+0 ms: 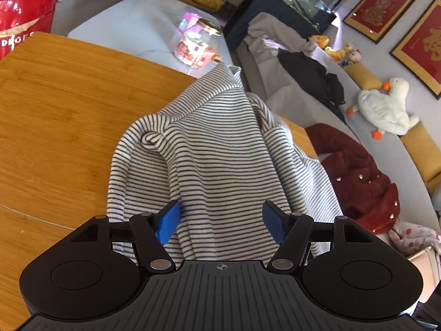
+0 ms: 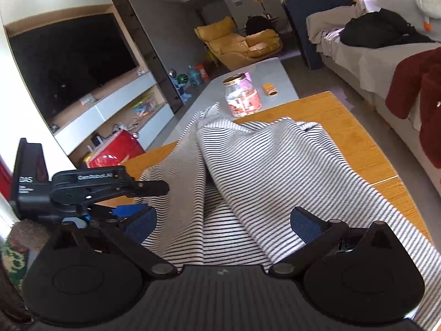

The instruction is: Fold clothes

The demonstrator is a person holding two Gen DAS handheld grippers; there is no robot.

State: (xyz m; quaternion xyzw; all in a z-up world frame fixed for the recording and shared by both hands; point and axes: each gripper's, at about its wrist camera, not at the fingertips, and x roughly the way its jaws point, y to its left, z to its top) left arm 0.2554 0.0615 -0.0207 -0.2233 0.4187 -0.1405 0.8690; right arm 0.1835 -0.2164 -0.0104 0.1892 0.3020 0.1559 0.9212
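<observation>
A black-and-white striped garment (image 1: 220, 149) lies rumpled on the wooden table (image 1: 69, 104). It also shows in the right wrist view (image 2: 261, 165), with a long fold down its middle. My left gripper (image 1: 222, 220) is open, its blue pads wide apart over the near end of the cloth. My right gripper (image 2: 223, 224) is open too, with cloth between and under its blue pads. The left gripper's black body (image 2: 91, 187) shows at the left of the right wrist view, beside the cloth's edge.
A glass jar (image 1: 197, 45) stands on a grey low table (image 1: 132, 24) beyond the wooden one. A red tub (image 1: 24, 13) is at the far left. A sofa (image 1: 303, 93) at the right holds a dark red coat (image 1: 363, 176), black clothes and a plush goose (image 1: 386, 104).
</observation>
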